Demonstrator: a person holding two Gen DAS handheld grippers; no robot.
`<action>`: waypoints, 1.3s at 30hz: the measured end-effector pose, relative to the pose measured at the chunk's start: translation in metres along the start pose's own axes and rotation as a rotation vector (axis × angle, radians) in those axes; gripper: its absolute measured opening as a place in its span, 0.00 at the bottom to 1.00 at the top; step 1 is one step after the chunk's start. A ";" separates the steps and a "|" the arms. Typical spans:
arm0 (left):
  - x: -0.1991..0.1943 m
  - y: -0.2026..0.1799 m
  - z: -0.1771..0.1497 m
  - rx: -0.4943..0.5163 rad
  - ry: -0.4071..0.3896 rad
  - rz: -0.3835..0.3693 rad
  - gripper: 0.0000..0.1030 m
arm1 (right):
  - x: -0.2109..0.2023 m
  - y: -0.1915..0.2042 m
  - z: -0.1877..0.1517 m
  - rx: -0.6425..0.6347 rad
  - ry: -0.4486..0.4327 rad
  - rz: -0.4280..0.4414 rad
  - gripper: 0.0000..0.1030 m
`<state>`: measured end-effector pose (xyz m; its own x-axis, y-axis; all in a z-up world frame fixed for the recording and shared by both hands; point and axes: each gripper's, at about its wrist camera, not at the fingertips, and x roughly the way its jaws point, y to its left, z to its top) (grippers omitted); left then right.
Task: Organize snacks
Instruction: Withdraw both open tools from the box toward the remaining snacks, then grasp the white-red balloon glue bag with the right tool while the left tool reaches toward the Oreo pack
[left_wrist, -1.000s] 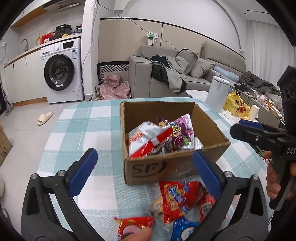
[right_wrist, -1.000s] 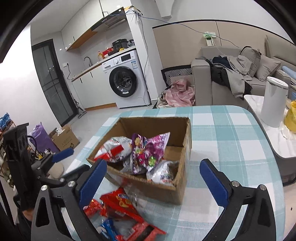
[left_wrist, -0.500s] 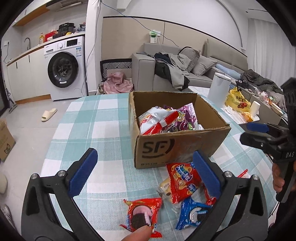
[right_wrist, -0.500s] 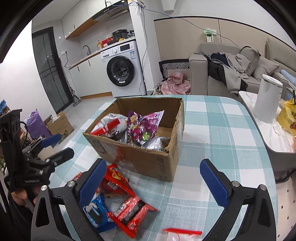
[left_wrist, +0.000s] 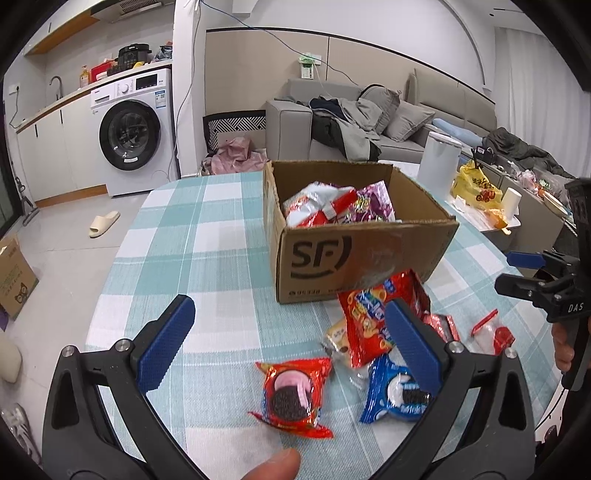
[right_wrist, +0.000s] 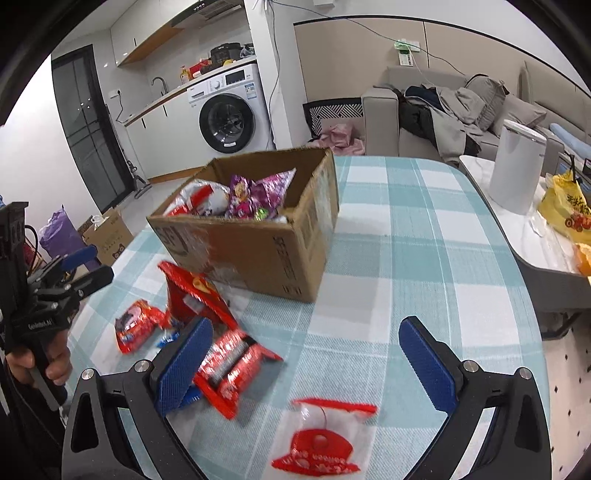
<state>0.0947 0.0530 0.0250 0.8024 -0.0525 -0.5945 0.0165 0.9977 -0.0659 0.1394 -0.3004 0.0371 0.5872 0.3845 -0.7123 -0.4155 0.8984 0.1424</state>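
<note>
Snack packets (left_wrist: 295, 393) on tablecloth, below wide left gripper (left_wrist: 291, 343); right gripper (right_wrist: 314, 363) wide, above

cardboard box (left_wrist: 354, 254) on table (left_wrist: 192, 236), holding several snack bags (left_wrist: 332, 206). loose snack packets on table just before box: cookie packet (left_wrist: 291, 395) nearest, second cookie packet (left_wrist: 395, 391) to its right, larger packet (left_wrist: 373, 317) behind both, touching box front. washing machine (left_wrist: 133, 133) behind table, left; sofa (left_wrist: 369, 122) behind, right.
</note>
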 end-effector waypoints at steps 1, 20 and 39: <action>0.000 0.000 -0.002 0.001 0.004 -0.002 0.99 | 0.000 -0.001 -0.004 -0.011 0.010 -0.005 0.99; 0.022 0.010 -0.039 0.012 0.108 0.026 0.99 | 0.014 -0.019 -0.054 -0.100 0.166 -0.066 0.99; 0.050 0.012 -0.049 0.036 0.202 0.029 0.99 | 0.026 -0.028 -0.068 -0.133 0.245 -0.050 0.77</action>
<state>0.1057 0.0606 -0.0443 0.6671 -0.0281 -0.7445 0.0195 0.9996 -0.0203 0.1185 -0.3302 -0.0320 0.4304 0.2626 -0.8636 -0.4874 0.8729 0.0225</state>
